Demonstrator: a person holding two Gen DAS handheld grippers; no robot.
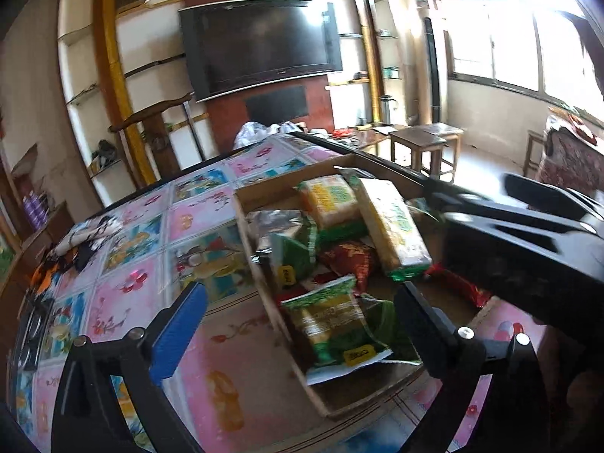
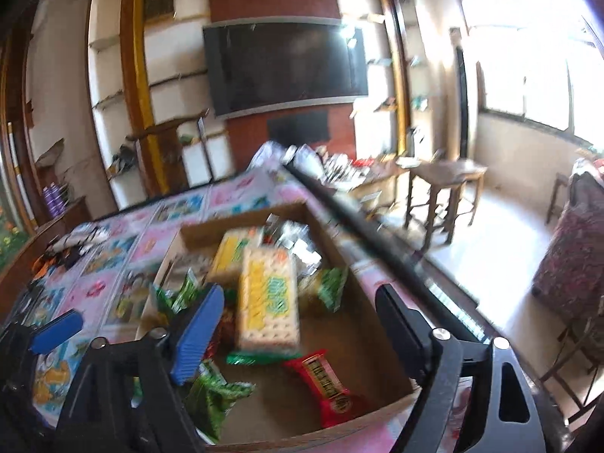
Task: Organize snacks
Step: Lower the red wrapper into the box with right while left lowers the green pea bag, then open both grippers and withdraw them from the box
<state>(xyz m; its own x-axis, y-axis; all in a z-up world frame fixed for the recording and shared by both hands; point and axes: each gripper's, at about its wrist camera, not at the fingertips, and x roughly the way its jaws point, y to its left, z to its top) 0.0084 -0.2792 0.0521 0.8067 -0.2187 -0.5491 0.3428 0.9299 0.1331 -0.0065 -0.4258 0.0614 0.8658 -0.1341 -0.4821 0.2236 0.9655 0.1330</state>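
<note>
An open cardboard box sits on a table with a pink and blue picture cloth. Inside it lie several snack packs: yellow-green cracker packs, green packs and red packs. My left gripper is open above the box's near left corner, over a green-yellow pack, with its pads clear of it. My right gripper is open above the box's near side, the blurred cracker pack lying free beyond its fingers. Each gripper appears at the edge of the other's view.
A black rod runs along the table's right edge beside the box. Dark clothes lie on the cloth at the left, plastic bags at the far end. Wooden stools, a sofa and a wall TV stand beyond.
</note>
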